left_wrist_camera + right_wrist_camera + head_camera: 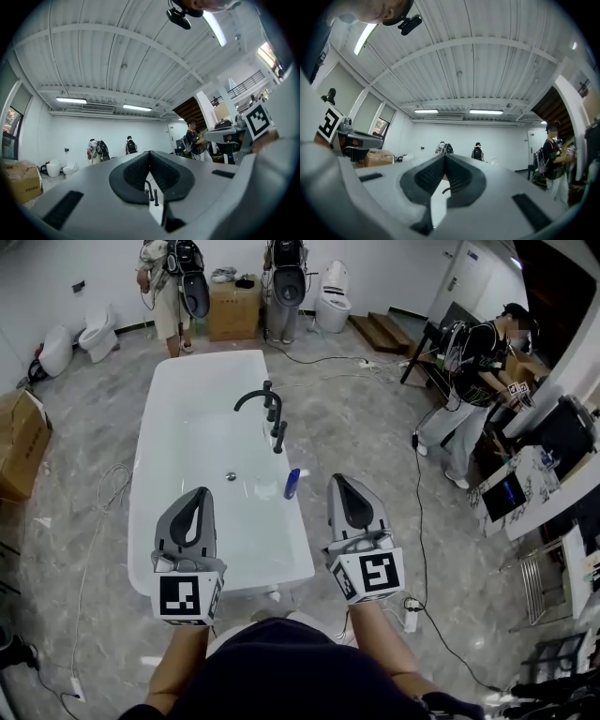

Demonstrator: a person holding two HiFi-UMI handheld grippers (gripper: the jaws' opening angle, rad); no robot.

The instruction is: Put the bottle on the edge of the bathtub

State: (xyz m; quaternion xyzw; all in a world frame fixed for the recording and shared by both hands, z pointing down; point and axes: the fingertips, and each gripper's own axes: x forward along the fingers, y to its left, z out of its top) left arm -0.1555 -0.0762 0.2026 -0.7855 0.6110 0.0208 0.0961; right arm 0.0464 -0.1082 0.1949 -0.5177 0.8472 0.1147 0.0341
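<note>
The grey marbled floor (366,427) carries a loose black cable (422,521) and a white power strip (411,613). One cardboard box (19,442) sits at the left. Another box (233,307) stands by the back wall between two people with backpacks (169,282) (284,287), near a white toilet (333,292). A third person (473,381) bends over a cluttered desk (525,493) at the right.

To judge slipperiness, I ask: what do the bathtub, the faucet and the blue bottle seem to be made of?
Bathtub: glossy white, likely acrylic or enamel; its smooth surface shows sheen. Faucet: matte black, probably coated metal; thin curved spout. Bottle: blue, probably plastic; too small to confirm.
</note>
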